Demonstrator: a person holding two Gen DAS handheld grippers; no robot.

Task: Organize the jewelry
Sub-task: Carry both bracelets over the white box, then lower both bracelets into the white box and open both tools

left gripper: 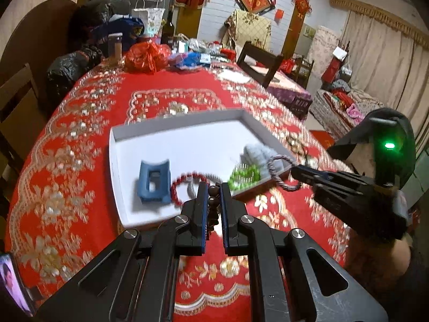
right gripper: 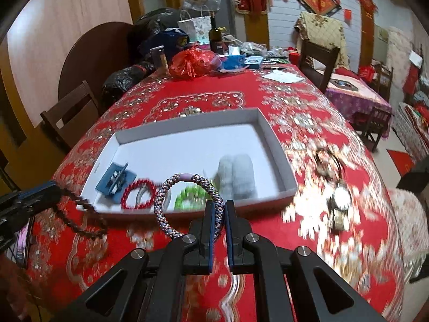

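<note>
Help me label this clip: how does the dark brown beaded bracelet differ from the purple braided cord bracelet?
The dark brown beaded bracelet is a string of separate round beads; the purple braided cord bracelet is one woven rope with a pale sleeve. The beaded one droops limp from the left gripper; the cord one keeps a round loop in the right gripper. Both are held near the white tray's front edge.

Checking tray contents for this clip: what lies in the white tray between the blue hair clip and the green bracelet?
A red bead bracelet lies between the blue hair clip and green bracelet in the white tray; both views show it.
</note>
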